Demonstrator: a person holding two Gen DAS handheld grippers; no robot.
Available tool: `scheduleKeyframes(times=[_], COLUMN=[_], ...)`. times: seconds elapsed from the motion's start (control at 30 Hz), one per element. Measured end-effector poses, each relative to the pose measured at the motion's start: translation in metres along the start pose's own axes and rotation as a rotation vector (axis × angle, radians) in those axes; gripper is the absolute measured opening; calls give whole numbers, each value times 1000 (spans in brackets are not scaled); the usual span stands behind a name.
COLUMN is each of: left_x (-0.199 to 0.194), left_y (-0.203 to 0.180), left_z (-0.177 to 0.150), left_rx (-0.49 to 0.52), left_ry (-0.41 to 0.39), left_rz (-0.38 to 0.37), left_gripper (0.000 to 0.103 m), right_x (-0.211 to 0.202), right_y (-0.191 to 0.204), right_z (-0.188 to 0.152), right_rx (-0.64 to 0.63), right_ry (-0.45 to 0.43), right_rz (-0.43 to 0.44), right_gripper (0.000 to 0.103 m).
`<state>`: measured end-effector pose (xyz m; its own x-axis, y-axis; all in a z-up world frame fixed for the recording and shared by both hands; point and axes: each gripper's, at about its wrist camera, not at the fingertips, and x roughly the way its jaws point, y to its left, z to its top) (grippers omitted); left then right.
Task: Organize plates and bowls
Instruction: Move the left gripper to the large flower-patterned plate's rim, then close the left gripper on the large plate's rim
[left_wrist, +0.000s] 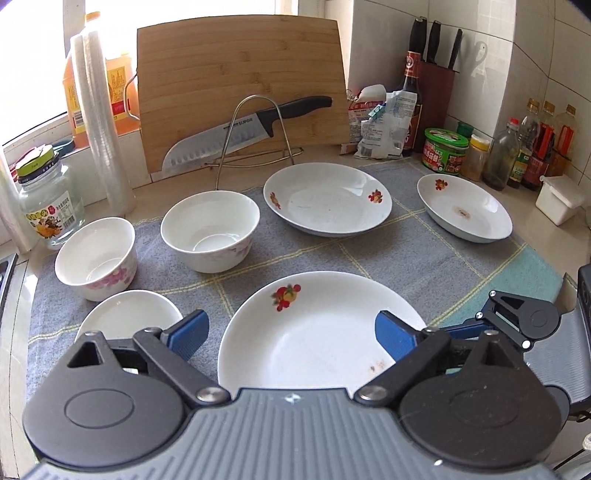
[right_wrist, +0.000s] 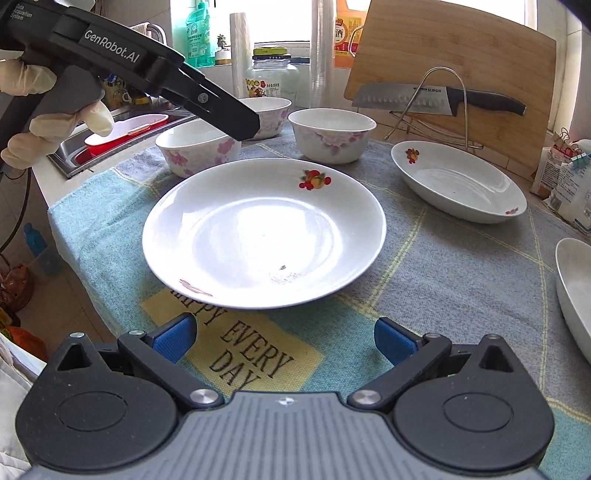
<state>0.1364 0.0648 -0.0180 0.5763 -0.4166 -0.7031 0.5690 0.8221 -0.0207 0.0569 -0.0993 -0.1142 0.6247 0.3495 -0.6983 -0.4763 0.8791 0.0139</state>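
Note:
A large white plate (left_wrist: 317, 332) with a fruit print lies on the cloth right in front of my open, empty left gripper (left_wrist: 291, 332). It also shows in the right wrist view (right_wrist: 264, 232), just beyond my open, empty right gripper (right_wrist: 284, 338). Two more white plates sit farther back, one in the middle (left_wrist: 327, 199) and one at the right (left_wrist: 463, 206). Two flowered bowls (left_wrist: 210, 230) (left_wrist: 96, 258) stand at the left, with a third white dish (left_wrist: 127, 315) near the left finger. In the right wrist view three bowls (right_wrist: 332, 134) (right_wrist: 195, 147) (right_wrist: 269, 110) stand behind the plate.
A grey and blue cloth (left_wrist: 388, 254) covers the counter. A bamboo cutting board (left_wrist: 240, 81) and a knife (left_wrist: 236, 140) on a wire rack stand at the back. Jars and bottles (left_wrist: 517, 151) line the right wall. A glass jar (left_wrist: 48, 206) and a sink (right_wrist: 122, 129) are at the left.

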Motion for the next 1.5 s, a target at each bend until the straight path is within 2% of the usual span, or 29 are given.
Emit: scheduleKeyframes(times=[0.33, 0.5, 0.63, 0.83, 0.97, 1.1, 1.3, 1.4, 1.5], left_x=[12, 23, 34, 56, 73, 91, 108, 115, 118], left_y=[16, 20, 23, 33, 38, 39, 36, 37, 36], left_z=[1, 5, 10, 24, 36, 41, 45, 46, 46], left_rx=[26, 38, 62, 42, 60, 86, 137, 144, 164], left_ry=[35, 80, 123, 219, 285, 356, 437, 481, 497], left_rz=[-60, -117, -149, -224, -218, -243, -283, -306, -314], left_gripper=[96, 96, 96, 96, 96, 95, 92, 86, 85], right_x=[19, 22, 21, 20, 20, 19, 17, 16, 15], right_y=[19, 22, 22, 19, 18, 19, 18, 18, 19], right_z=[10, 14, 11, 6, 4, 2, -4, -5, -5], right_rx=[-34, -23, -18, -29, -29, -26, -24, -22, -19], right_ry=[32, 42, 17, -16, -37, -50, -92, -99, -98], right_rz=[-4, -13, -21, -5, -2, -9, -16, -21, -26], right_gripper=[103, 103, 103, 103, 103, 103, 103, 103, 103])
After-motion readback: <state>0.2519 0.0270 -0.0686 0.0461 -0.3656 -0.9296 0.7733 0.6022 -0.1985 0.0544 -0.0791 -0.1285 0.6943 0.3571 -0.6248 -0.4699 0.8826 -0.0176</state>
